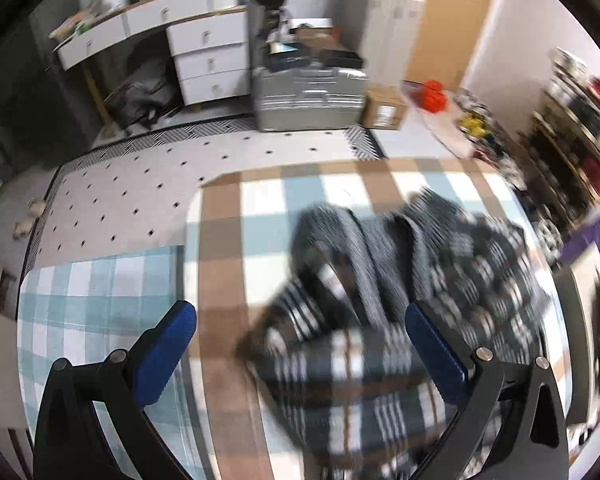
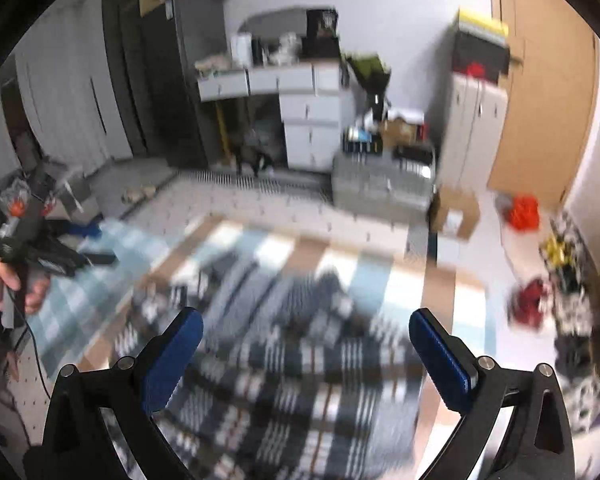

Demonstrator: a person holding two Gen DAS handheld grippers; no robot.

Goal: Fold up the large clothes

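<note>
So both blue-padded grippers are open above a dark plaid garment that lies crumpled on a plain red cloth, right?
Not quite: the cloth under the dark plaid garment is a brown, white and pale blue checked cloth, not plain red, as the left wrist view shows. Both the left gripper and right gripper are open.

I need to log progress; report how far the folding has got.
Done: nothing visibly folded; the dark plaid garment lies crumpled on the checked sheet. In hand: nothing; the left gripper and right gripper are both open above it. Left: spread it flat, then make every fold.
</note>
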